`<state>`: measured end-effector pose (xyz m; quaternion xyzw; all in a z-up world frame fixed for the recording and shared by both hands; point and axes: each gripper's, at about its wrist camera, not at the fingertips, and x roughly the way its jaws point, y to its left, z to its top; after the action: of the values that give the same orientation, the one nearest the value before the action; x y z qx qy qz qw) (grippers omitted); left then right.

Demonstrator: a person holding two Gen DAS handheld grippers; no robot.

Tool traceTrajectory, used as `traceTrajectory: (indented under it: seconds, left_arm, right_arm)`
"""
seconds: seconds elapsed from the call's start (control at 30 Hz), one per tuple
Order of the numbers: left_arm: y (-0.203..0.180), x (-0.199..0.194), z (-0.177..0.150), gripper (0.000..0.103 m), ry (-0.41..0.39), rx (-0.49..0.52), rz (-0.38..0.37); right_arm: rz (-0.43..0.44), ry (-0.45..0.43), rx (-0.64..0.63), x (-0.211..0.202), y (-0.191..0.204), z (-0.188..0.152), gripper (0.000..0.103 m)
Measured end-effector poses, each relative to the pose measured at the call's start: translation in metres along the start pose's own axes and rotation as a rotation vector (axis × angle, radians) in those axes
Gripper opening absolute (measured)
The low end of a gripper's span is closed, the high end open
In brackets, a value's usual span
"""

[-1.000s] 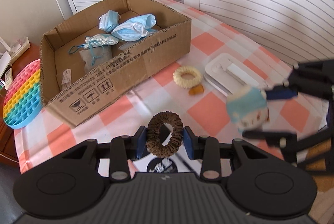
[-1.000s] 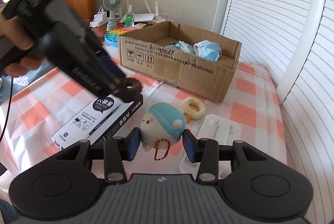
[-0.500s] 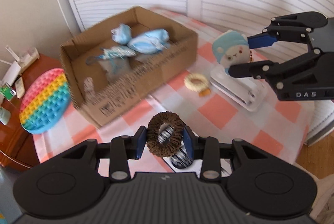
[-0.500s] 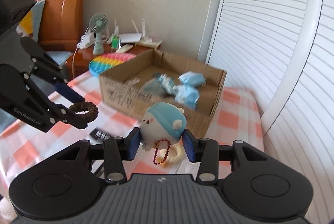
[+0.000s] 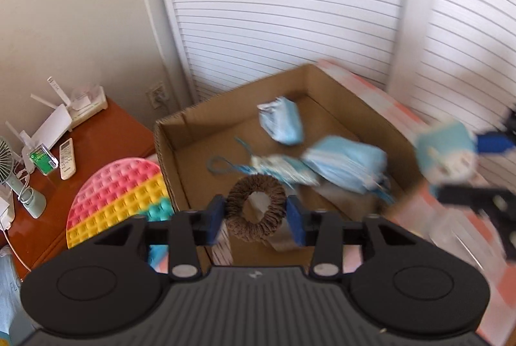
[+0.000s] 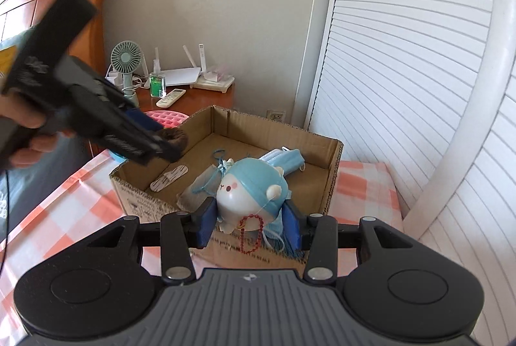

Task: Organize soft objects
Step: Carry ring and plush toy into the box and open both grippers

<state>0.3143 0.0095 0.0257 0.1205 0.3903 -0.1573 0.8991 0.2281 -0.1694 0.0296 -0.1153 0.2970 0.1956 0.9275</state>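
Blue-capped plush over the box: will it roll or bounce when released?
Probably soft and light; the plush looks squeezed in the right hand-held gripper. Its round body might roll. The dangling red bead chain could snag the cardboard box.

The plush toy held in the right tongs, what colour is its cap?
Light blue, over a white face, on the plush toy. It shows best in the right wrist view.

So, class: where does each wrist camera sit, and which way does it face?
Left wrist: on the left gripper, looking down into the brown cardboard box; its jaws, just opened, flank a brown fuzzy scrunchie.
Right wrist: on the right gripper, facing the box, clamping a blue-capped plush toy; a hand shows.
Shared: box, scrunchie, toy.
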Motion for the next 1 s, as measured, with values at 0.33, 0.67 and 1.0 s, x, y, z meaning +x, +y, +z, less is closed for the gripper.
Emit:
traceTrajectory:
  seconds: [0.33, 0.67, 1.0]
  left_arm:
    - [0.015, -0.039, -0.060, 0.099, -0.035, -0.136, -0.028]
    - [-0.025, -0.085, -0.159, 0.100, -0.019, -0.136, 0.083]
    - [-0.037, -0.104, -0.189, 0.100, -0.023, -0.159, 0.111]
  right_arm:
    - [0.017, 0.038, -0.018, 0.045, 0.001, 0.025, 0.049]
    - [0.031, 0.045, -0.008, 0.116, 0.014, 0.085, 0.055]
    - [0.053, 0.033, 0.015, 0.091, 0.025, 0.073, 0.103]
